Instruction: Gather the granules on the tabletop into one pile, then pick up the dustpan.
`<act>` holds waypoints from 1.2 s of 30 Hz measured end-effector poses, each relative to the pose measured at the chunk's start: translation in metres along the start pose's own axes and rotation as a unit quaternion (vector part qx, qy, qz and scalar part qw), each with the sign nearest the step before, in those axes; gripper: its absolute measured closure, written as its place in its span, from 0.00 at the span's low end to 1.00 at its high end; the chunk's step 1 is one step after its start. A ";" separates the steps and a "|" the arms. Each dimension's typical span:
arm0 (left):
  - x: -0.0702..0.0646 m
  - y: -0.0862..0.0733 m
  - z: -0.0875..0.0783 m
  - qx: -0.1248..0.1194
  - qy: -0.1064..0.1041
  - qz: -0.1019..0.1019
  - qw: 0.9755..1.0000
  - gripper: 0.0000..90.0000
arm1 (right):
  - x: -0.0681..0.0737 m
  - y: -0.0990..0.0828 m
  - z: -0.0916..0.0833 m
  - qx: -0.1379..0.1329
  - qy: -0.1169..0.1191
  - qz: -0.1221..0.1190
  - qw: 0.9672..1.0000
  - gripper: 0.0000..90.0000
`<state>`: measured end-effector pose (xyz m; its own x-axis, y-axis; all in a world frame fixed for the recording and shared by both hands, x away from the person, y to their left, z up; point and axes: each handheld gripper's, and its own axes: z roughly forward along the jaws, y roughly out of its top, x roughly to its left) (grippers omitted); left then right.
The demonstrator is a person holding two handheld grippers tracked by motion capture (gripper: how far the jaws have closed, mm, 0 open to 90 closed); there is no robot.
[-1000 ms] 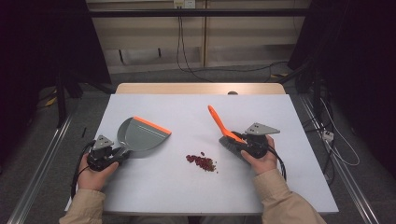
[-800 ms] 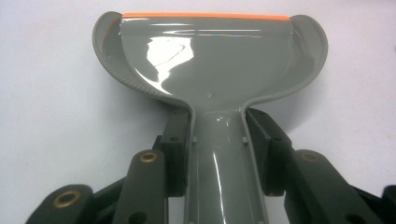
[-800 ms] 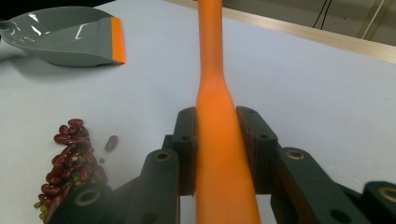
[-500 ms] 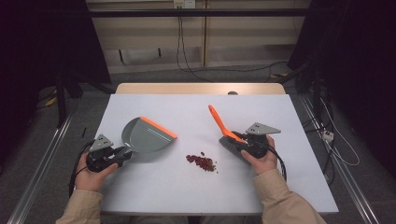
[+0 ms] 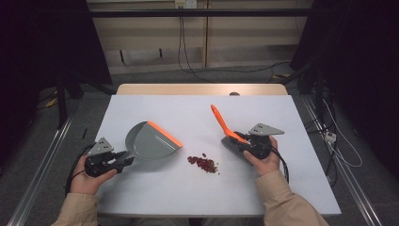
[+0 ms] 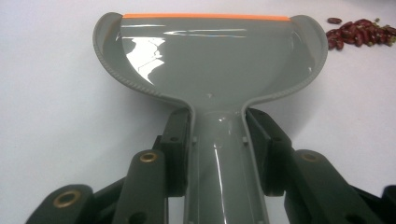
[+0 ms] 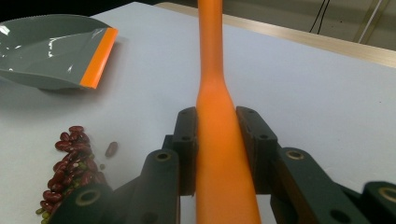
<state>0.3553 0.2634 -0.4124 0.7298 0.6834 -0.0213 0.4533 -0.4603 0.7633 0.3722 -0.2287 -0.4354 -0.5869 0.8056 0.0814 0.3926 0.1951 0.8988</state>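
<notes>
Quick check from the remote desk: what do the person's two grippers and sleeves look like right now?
Both the left gripper and the right gripper are black, each topped by a grey three-cornered plate, with a black cable trailing back past the wrist. Close up, the fingers are blocky black links with brass-coloured rivets at the pivots. The person wears beige long sleeves reaching to the wrists.
</notes>
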 end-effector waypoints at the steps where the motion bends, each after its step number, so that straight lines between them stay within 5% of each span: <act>1: -0.001 0.000 0.000 -0.001 -0.004 -0.001 1.000 0.70 | 0.000 0.000 0.000 0.000 0.000 0.000 1.000 0.79; 6: -0.004 0.001 0.000 0.010 -0.015 0.018 1.000 0.70 | -0.001 0.001 -0.001 -0.001 -0.003 0.002 1.000 0.79; 36: -0.021 -0.004 -0.007 0.022 -0.072 0.050 0.996 0.70 | 0.006 0.005 -0.005 -0.009 -0.008 0.015 1.000 0.79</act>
<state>0.3344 0.2550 -0.4106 0.8366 0.5462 -0.0417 0.3950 -0.5488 0.7368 0.3674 -0.2258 -0.4283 -0.5632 0.8200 0.1018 0.3977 0.1609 0.9033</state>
